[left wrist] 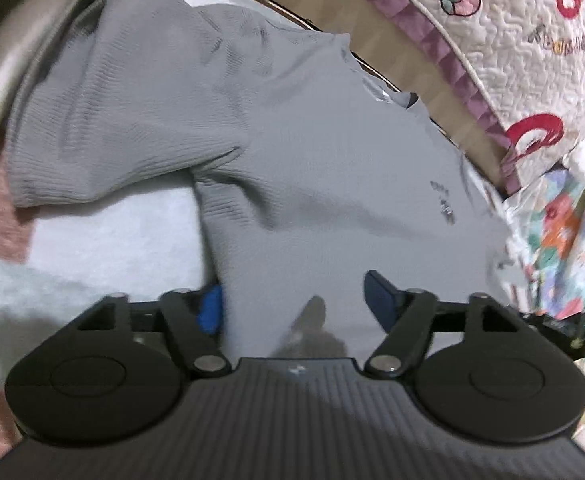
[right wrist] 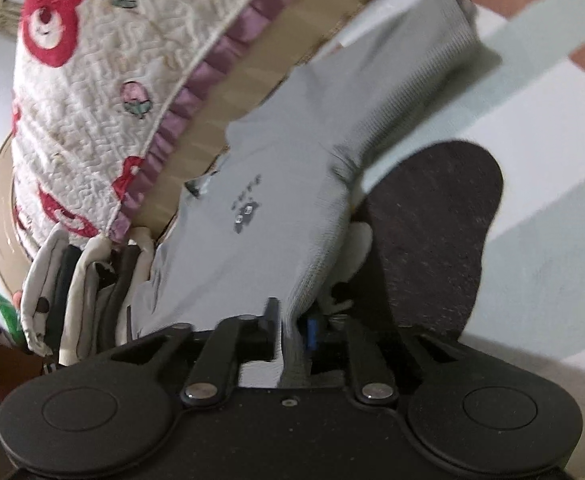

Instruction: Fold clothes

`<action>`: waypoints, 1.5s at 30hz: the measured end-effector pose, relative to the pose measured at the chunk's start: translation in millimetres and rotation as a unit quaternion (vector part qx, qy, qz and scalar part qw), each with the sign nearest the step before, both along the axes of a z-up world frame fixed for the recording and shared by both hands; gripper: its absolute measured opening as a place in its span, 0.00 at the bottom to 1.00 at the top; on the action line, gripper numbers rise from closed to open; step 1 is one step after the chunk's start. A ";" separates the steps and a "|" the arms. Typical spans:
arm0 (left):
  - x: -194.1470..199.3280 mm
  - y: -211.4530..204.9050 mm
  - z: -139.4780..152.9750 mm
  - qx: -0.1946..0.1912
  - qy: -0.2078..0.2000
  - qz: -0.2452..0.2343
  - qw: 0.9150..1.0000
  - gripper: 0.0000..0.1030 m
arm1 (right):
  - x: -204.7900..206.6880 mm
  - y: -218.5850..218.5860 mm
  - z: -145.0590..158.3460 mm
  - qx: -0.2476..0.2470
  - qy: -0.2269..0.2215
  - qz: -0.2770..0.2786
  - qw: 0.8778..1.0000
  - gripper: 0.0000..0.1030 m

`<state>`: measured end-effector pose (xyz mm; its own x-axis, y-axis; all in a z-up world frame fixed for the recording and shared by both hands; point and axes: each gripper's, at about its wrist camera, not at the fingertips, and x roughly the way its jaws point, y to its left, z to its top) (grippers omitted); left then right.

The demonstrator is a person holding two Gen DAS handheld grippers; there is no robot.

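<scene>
Here the grey shirt (left wrist: 276, 168) is seen spread face up on a pink-and-white checked blanket (left wrist: 92, 240), its collar toward a quilted cover with red bears (left wrist: 532, 40) and its hem toward both cameras. The shirt's long axis runs from the hem at the tongs away to the collar, so each pair of tongs is pointed roughly along the length of the garment, not across it.

The left tongs (left wrist: 292, 304) are seen with jaws standing well apart. The left edge of the shirt body lies just beside the bright blue pad (left wrist: 210, 310), and the dark blue pad (left wrist: 380, 296) is set over the cloth; fabric is between them but is not pressed. A short sleeve (left wrist: 92, 128) is spread out to the left, well clear of these tongs.

The right tongs (right wrist: 290, 326) are seen partly parted, with a bunched edge of the grey shirt (right wrist: 276, 208) standing up between the jaws. Whether the pads bear on that fold cannot be told with certainty; a slack hold or none is judged likelier than a firm clamp. A dark oval piece of cloth (right wrist: 432, 240) lies just to the right of that edge, and a stack of folded clothes (right wrist: 92, 280) is seen to the left.

Both tongs are judged about equally near the hem, one at each lower corner.

A small dark chest print (right wrist: 246, 210) is visible, with a row of tiny characters above a little figure; it is too small and blurred to be read. Lettering on the quilted cover is likewise illegible.
</scene>
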<state>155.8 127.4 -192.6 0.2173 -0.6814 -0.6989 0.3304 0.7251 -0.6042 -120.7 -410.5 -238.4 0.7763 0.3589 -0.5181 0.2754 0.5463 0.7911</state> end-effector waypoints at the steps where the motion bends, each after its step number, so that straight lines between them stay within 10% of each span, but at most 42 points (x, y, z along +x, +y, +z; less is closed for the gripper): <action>1: 0.5 -0.7 0.3 -0.002 0.001 -0.003 1.000 0.66 | 1.9 -1.2 -4.7 0.009 0.002 -0.003 1.000 0.35; 4: -1.9 -2.1 6.5 -0.004 -0.022 -0.013 1.000 0.04 | 6.6 -4.5 -11.3 0.036 -0.010 -0.009 0.999 0.27; 6: -4.0 6.5 18.6 -0.027 -0.049 0.004 0.998 0.04 | 7.6 -5.5 -5.0 0.030 -0.045 0.001 0.999 0.06; 10: -1.2 29.3 28.1 -0.074 -0.017 0.044 0.996 0.04 | 5.5 -8.0 19.7 0.021 -0.104 0.019 0.994 0.06; 16: 4.1 26.7 9.0 -0.086 0.016 0.035 0.996 0.05 | 24.6 -2.4 17.9 -0.023 -0.031 0.062 0.997 0.12; 22: 7.3 4.4 -5.9 -0.069 0.031 0.017 0.997 0.49 | 33.9 0.4 -9.4 0.018 0.000 0.062 0.998 0.28; 24: 6.3 -4.0 -6.2 -0.060 0.025 0.013 0.998 0.46 | 31.8 -0.4 -13.1 0.035 -0.011 0.055 0.998 0.28; 26: 3.4 -10.2 0.6 -0.049 -0.003 0.013 0.999 0.03 | 29.6 0.3 -10.3 0.033 -0.026 0.057 0.998 0.15; 34: -9.2 16.9 57.7 -0.090 -0.100 0.055 0.989 0.04 | 11.8 -3.2 50.3 0.017 -0.152 0.043 0.987 0.06; 45: 7.8 24.9 4.5 -0.057 -0.032 0.056 0.996 0.06 | 27.0 -7.6 28.9 -0.008 -0.070 0.045 0.997 0.09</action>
